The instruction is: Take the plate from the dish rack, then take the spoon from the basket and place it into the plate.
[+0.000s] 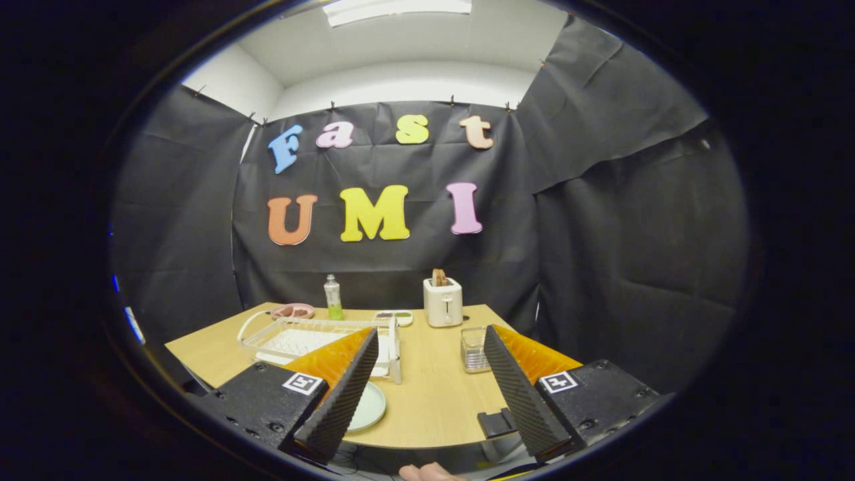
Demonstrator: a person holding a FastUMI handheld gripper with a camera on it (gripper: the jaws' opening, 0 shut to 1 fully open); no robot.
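A pale green plate (371, 406) lies flat on the wooden table (434, 401), near its front edge. My left finger hides part of it. Behind the plate stands the white wire dish rack (294, 337), and I make out nothing in it. A small clear basket (474, 349) sits just beside my right fingertip; I cannot make out a spoon in it. My gripper (431, 332) hangs above the table's front with its jaws wide apart and nothing between them.
A white toaster (443, 302) with bread in it stands at the back of the table. A green-liquid bottle (332, 297), a pink plate of food (292, 310) and a small white dish (394, 316) line the far edge. A hand (427, 473) shows below the table's front edge.
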